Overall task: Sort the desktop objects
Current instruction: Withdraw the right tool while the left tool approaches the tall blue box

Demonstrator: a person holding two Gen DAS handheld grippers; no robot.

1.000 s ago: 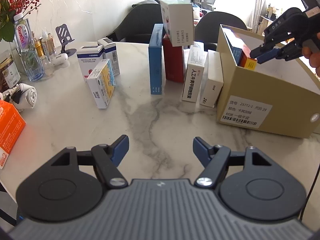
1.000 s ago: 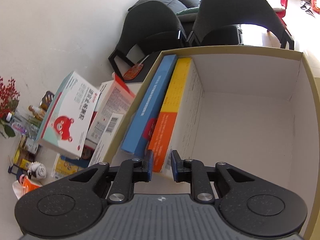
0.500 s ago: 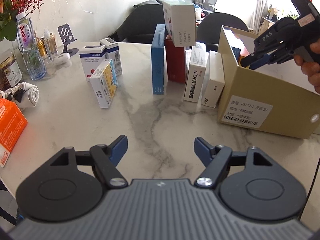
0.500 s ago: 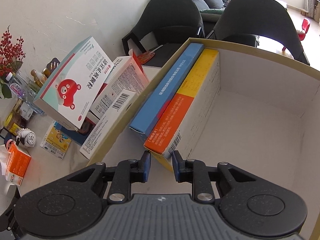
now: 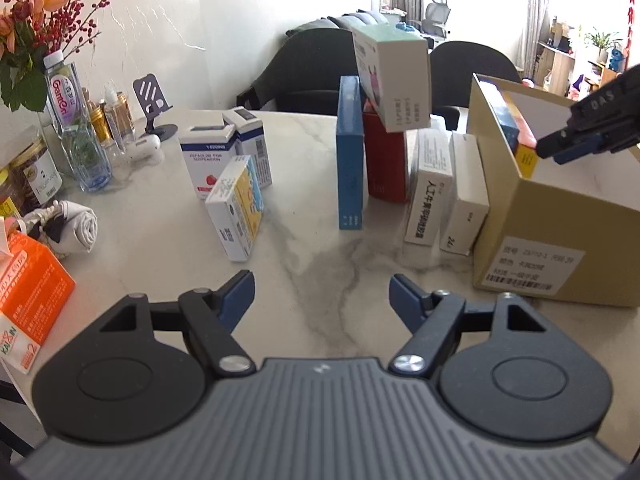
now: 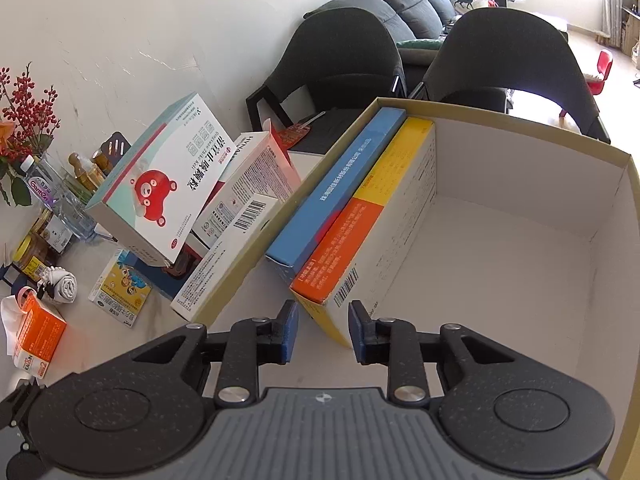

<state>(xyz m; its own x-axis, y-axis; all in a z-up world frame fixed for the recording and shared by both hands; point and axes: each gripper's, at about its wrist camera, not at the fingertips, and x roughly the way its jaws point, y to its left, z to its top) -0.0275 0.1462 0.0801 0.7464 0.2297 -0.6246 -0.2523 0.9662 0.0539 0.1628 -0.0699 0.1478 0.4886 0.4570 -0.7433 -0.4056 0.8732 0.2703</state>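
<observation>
A cardboard box (image 6: pixel 492 124) holds a blue carton (image 6: pixel 340 188) and an orange-and-yellow carton (image 6: pixel 372 208), both on edge against its left wall. My right gripper (image 6: pixel 322 312) hangs over the orange-and-yellow carton's near end with its jaws opening; the pads stand clear of the carton's corner between them. The same gripper (image 5: pixel 560 152) shows over the cardboard box (image 5: pixel 560 216) in the left wrist view. My left gripper (image 5: pixel 322 284) is open above the bare marble table (image 5: pixel 328 256), jaws still widening, nothing between them. Several medicine cartons stand ahead, among them a tall blue carton (image 5: pixel 350 160) and a small yellow-fronted carton (image 5: pixel 236 208).
An orange carton (image 5: pixel 28 296) and rolled cloth (image 5: pixel 76 224) lie at the table's left edge. Bottles, jars (image 5: pixel 36 172) and a flower vase (image 5: pixel 76 120) line the wall. A bear-printed carton (image 6: pixel 160 184) leans on others beside the cardboard box. Two dark chairs (image 5: pixel 316 68) stand behind the table.
The right gripper's jaws have parted from the orange-and-yellow carton and the view has rolled and pulled back. The left gripper has drawn back a little and opened slightly wider.
</observation>
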